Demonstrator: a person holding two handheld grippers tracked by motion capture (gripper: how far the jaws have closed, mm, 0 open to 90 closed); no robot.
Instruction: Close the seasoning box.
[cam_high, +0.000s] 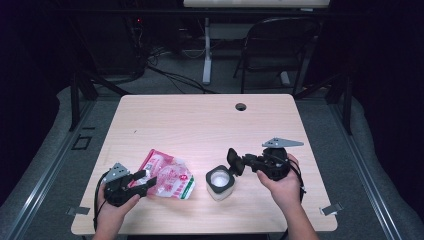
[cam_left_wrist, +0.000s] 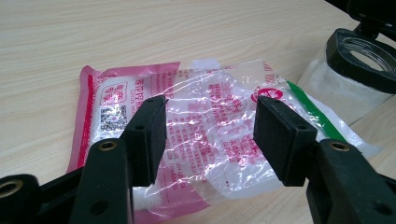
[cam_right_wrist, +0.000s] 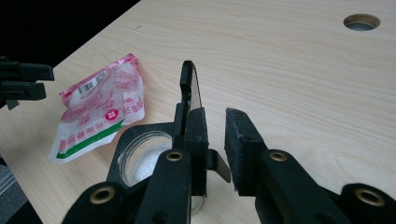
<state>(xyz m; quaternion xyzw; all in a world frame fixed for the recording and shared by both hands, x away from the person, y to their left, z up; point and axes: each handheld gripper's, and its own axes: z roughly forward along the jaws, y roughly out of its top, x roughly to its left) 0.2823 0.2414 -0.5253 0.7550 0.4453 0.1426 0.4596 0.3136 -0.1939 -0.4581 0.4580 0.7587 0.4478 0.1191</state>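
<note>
A pale wooden table (cam_high: 200, 120) is standing on grey carpet (cam_high: 165, 82), a round cable hole (cam_high: 241, 106) lying near its far edge. Beyond it a black folding chair (cam_high: 280, 45) is sitting beside a white desk leg (cam_high: 206, 50). Cables (cam_high: 150, 60) are trailing across the floor. Darkness is swallowing the room's sides, while light is falling on the tabletop.
</note>
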